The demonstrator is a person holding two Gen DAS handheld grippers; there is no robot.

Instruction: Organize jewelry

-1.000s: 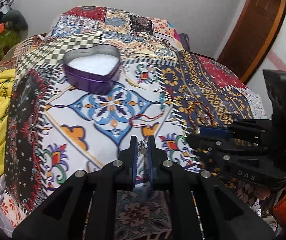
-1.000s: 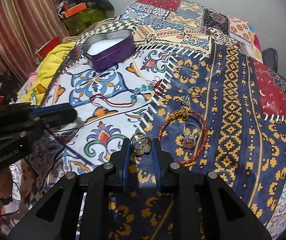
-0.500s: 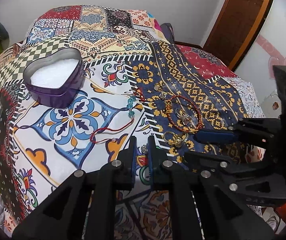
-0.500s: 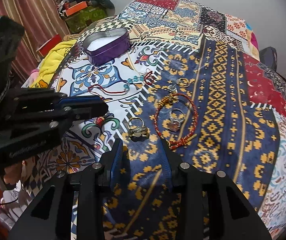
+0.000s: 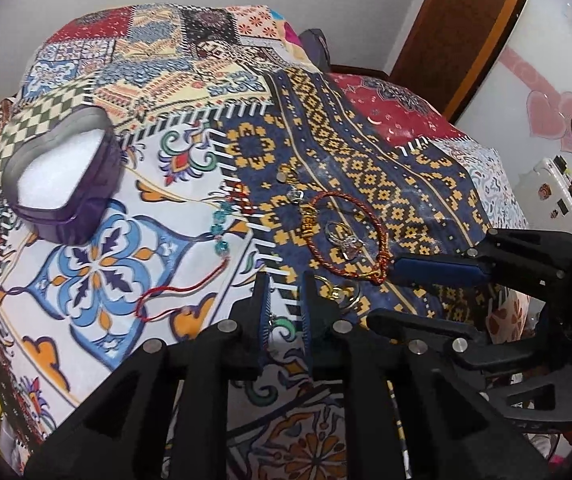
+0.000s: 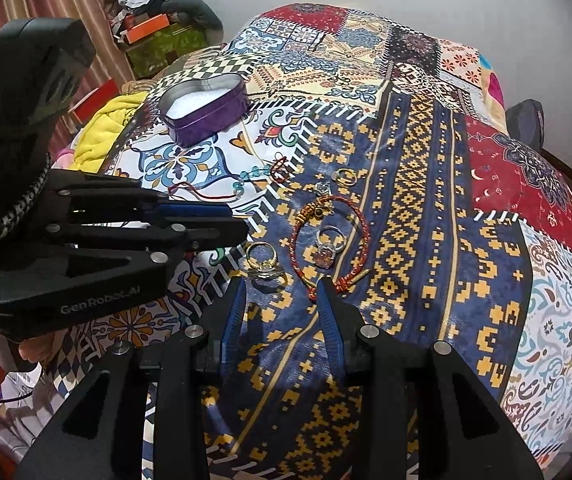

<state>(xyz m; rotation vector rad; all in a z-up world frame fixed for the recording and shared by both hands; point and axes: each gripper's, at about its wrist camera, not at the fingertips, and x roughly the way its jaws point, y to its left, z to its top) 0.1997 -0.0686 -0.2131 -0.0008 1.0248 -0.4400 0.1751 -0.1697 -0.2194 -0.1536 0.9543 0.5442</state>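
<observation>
1. My right claw stands apart and empty on the bed; gold rings lie just beyond its left finger.
2. My left claw has just been opening; a small silver piece hangs inside, hard to make out.

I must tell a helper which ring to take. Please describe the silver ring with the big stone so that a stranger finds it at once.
Start at the dark blue and gold panel of the patchwork bed cover. On it lies a red cord bracelet in a loop. The silver ring lies inside that loop, the only ring there, with a large pinkish stone; the gold rings lie outside the loop.
</observation>
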